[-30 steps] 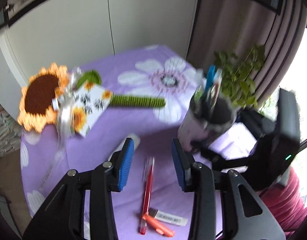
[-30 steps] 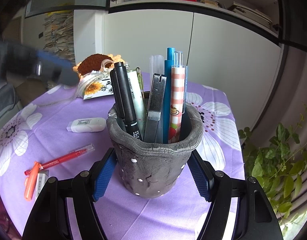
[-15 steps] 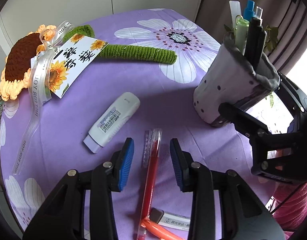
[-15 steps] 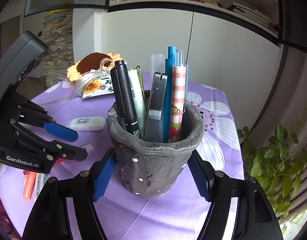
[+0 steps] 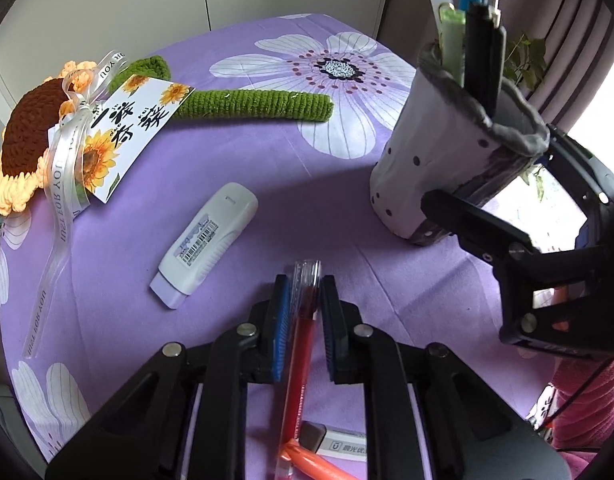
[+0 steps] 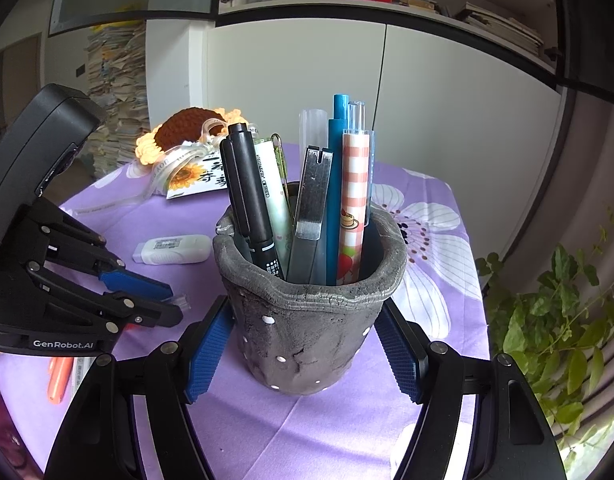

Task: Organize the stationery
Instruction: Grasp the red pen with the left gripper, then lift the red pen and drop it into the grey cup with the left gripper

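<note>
A red pen (image 5: 303, 336) with a clear cap lies on the purple flowered cloth, and my left gripper (image 5: 303, 300) is closed around it near the cap end. My right gripper (image 6: 303, 352) is shut on a grey pen holder (image 6: 307, 328) full of several pens, which stands on the table; the holder also shows in the left wrist view (image 5: 447, 168). A white correction tape (image 5: 205, 242) lies left of the red pen. An orange marker (image 5: 315, 462) and a small white labelled item (image 5: 339, 446) lie under my left gripper. The left gripper (image 6: 147, 300) also shows in the right wrist view.
A crocheted sunflower (image 5: 31, 136) with green stem (image 5: 259, 104), ribbon and card (image 5: 135, 128) lies at the far left of the round table. A potted plant (image 6: 567, 308) stands off the table's right edge. White cupboards stand behind.
My left gripper has moved down and forward over the red pen and its jaws have closed on it. The right gripper and pen holder have not moved.
</note>
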The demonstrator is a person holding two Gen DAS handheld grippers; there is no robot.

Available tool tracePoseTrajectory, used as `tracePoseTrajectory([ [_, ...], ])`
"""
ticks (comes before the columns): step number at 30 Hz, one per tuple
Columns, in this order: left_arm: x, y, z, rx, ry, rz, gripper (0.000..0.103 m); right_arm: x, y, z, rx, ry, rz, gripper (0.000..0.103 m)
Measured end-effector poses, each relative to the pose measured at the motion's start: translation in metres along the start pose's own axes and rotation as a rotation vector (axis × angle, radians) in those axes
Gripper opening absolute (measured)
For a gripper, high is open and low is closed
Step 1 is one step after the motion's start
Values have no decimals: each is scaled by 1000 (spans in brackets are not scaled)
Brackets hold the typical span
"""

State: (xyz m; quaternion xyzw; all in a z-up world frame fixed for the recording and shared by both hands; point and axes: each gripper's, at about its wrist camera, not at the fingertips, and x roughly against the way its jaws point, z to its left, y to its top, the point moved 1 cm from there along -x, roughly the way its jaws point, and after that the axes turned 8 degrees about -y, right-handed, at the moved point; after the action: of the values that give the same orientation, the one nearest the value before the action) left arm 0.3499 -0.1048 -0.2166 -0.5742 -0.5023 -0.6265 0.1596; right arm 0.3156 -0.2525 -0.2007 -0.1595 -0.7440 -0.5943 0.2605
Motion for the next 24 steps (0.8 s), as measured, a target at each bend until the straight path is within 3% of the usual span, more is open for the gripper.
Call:
tracePoseTrajectory([
  [11,59,4,-3,12,-19,-147,12,0,0,0,0,0,-1,72],
  [24,138,22,-40,-87,-26,-359,12,0,0,0,0,0,-1,72],
])
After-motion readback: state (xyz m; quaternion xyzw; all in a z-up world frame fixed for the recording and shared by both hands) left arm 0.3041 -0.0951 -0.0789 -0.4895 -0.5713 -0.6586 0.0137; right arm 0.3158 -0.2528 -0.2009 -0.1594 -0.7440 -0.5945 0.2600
